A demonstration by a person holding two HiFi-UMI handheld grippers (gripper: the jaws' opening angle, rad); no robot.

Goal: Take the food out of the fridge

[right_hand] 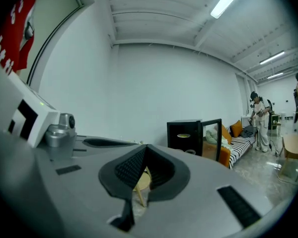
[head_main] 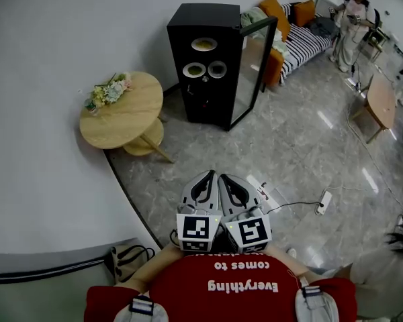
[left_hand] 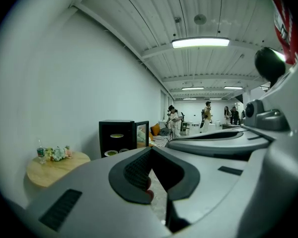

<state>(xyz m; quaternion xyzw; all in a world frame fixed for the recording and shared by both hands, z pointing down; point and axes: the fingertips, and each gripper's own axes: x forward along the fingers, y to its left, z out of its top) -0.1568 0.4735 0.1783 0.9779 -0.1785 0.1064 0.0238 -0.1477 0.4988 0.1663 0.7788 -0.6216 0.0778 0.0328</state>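
A curved white wall [head_main: 54,32] and a grey marble floor [head_main: 289,146] fill the head view. A black fridge [head_main: 205,19] stands against the wall, well apart from the person, with its glass door [head_main: 250,72] swung open to its right. Behind it is a striped sofa [head_main: 309,42] with orange cushions, and left of it a round wooden table [head_main: 124,116]. At the bottom edge is the person's red shirt [head_main: 215,297], with white print, upside down from here, reading "Everything comes to"; any further words are hidden. Just above the shirt the left gripper [head_main: 210,174] and right gripper [head_main: 225,176] lie side by side, touching, both aimed toward the fridge. In each gripper view the jaws meet at their tips with nothing between them. Each carries a cube [head_main: 196,230] with black square markers. Inside the fridge sit three plates: one [head_main: 204,44] on the upper shelf and two [head_main: 194,70] below; the food looks yellowish and greenish, too small to name. A bunch of flowers [head_main: 109,91] rests on the table's far left edge.
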